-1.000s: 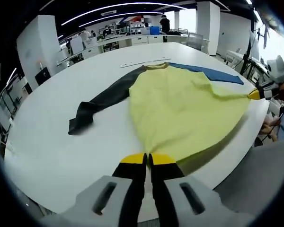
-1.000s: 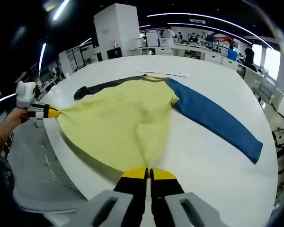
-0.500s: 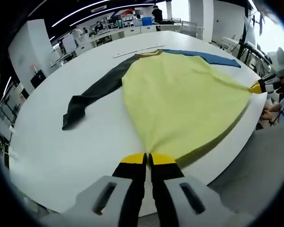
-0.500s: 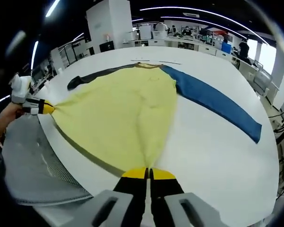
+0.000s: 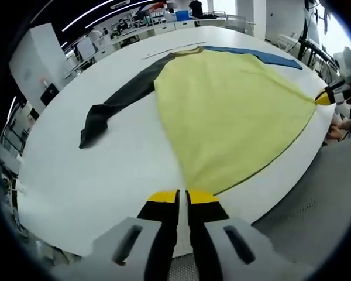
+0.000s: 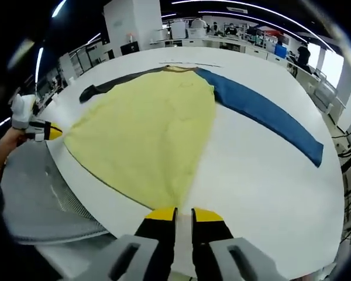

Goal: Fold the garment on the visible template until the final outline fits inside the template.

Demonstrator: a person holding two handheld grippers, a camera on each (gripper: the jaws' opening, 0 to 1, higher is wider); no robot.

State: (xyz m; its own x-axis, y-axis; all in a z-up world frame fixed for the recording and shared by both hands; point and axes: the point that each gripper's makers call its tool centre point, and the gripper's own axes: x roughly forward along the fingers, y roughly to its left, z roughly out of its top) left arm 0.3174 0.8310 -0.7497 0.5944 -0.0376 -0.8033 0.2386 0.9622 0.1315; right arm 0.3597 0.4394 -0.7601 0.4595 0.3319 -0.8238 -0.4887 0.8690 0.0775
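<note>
My left gripper (image 5: 182, 198) has two black jaws capped in yellow, rising from a pale grey moulded body with a slot on each side. My right gripper (image 6: 183, 215) is built the same: black jaws, yellow tips, grey slotted housing. Beside the left gripper's yellow tip in the right gripper view, its body is white.

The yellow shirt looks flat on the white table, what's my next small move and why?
Probably move the right gripper to the long blue sleeve and fold it across the yellow shirt body: the shirt lies spread flat, while that sleeve and the dark grey sleeve stick out sideways.
</note>
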